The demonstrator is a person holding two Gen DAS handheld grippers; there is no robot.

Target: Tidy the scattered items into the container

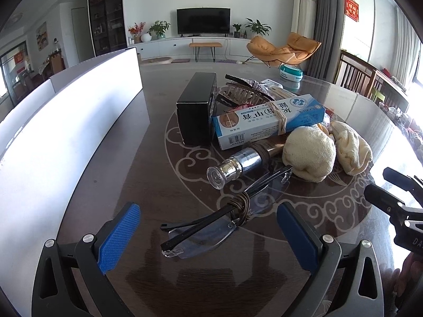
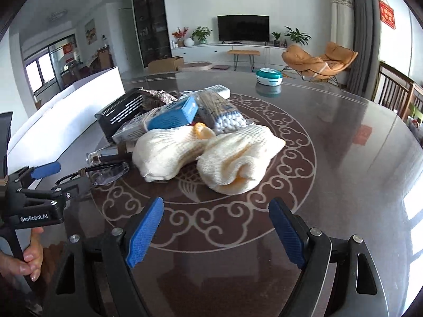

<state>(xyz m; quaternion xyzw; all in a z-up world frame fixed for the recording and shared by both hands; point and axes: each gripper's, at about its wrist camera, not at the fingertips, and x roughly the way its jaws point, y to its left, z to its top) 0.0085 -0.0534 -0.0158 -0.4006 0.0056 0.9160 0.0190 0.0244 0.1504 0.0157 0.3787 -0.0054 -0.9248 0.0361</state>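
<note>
In the left wrist view our left gripper [image 1: 208, 233] stands released at the bottom of the frame, the folded glasses [image 1: 203, 224] lying between its blue pads, untouched, with the white container [image 1: 71, 121] along the left edge. In the right wrist view our right gripper [image 2: 215, 231] is also released at bottom centre, empty, the cream gloves [image 2: 206, 155] piled mid-frame above it on the table [image 2: 343, 158]

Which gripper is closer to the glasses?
Left. The left gripper has its open fingers on either side of the glasses; the right gripper is open farther off, facing the cream gloves.
</note>
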